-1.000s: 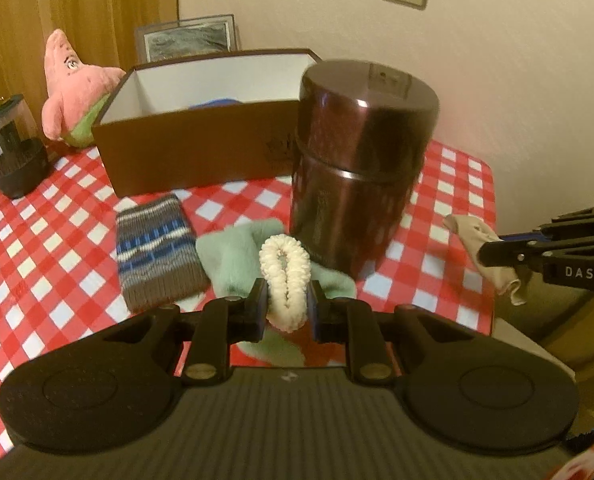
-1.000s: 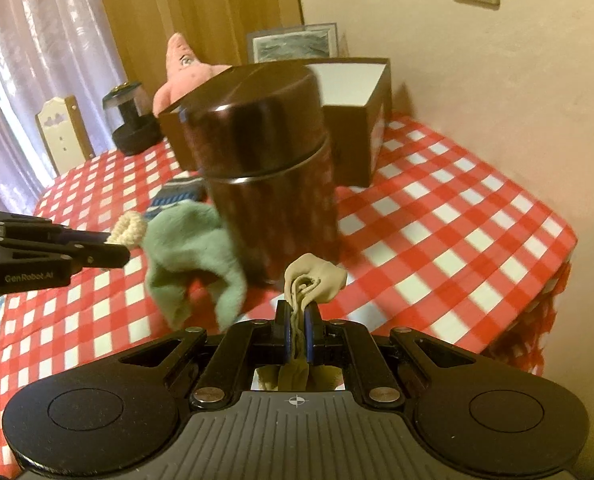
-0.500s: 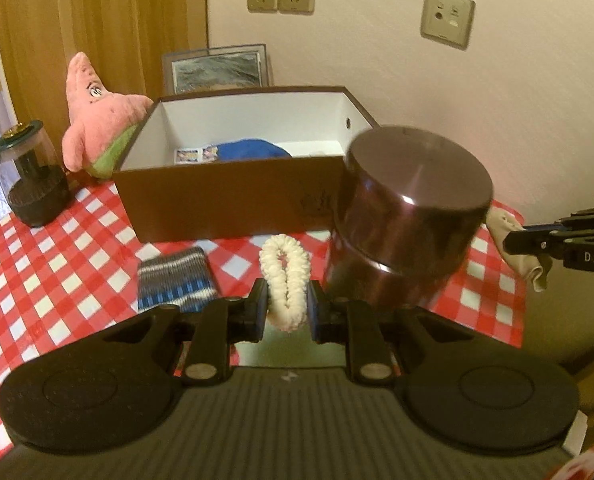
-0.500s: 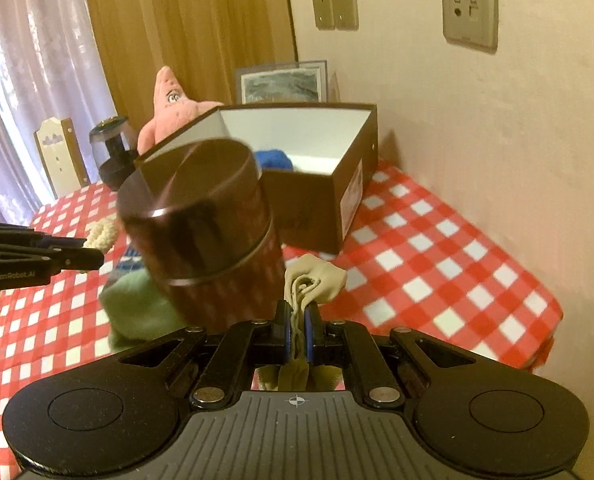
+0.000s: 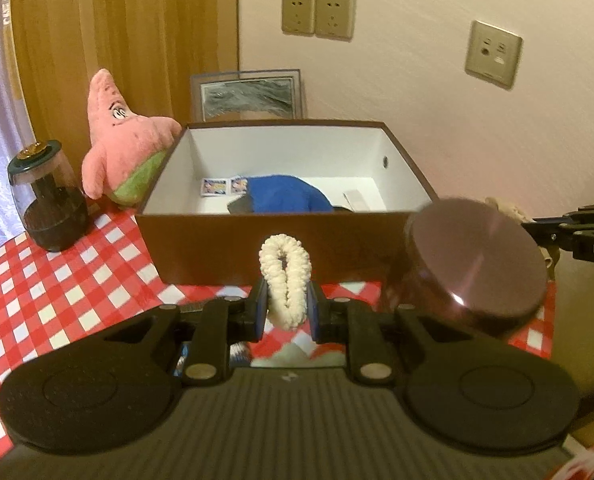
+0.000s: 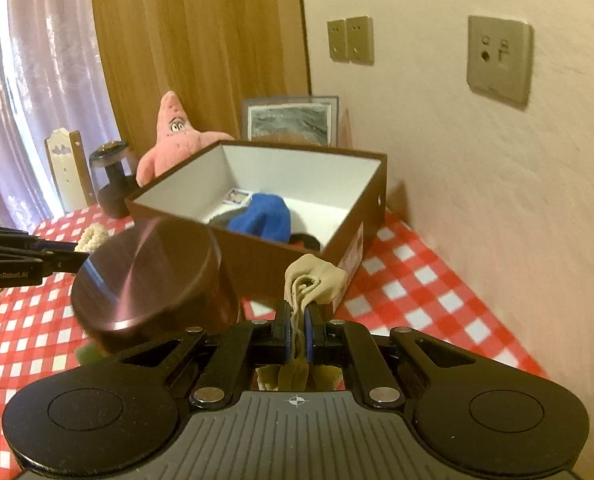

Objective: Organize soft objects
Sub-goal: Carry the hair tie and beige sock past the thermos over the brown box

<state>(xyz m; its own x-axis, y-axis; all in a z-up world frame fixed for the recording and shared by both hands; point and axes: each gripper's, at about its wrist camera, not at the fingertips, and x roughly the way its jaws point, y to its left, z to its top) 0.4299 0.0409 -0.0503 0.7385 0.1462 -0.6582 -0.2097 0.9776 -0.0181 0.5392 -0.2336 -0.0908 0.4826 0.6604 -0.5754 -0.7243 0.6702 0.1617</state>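
Note:
My left gripper (image 5: 285, 306) is shut on a cream fluffy scrunchie (image 5: 285, 276) and holds it in the air just in front of the brown open box (image 5: 257, 248). My right gripper (image 6: 297, 330) is shut on a beige sock (image 6: 317, 280), held up near the box's (image 6: 337, 156) front right corner. Inside the box lie a blue soft item (image 5: 285, 198), also seen in the right wrist view (image 6: 263, 216), and some small cards (image 5: 221, 187). The left gripper shows in the right wrist view (image 6: 83, 256) with the scrunchie (image 6: 91, 236).
A dark brown cylindrical tin (image 5: 473, 268) stands between the grippers, in front of the box. A pink star plush (image 5: 125, 148) and a dark jar (image 5: 49, 204) stand left of the box. A framed picture (image 5: 249, 96) leans on the wall. The red checked tablecloth (image 5: 37, 300) covers the table.
Both grippers have risen and moved toward the box with their items. The box's inside now shows. The striped sock and green cloth on the table have dropped out of view.

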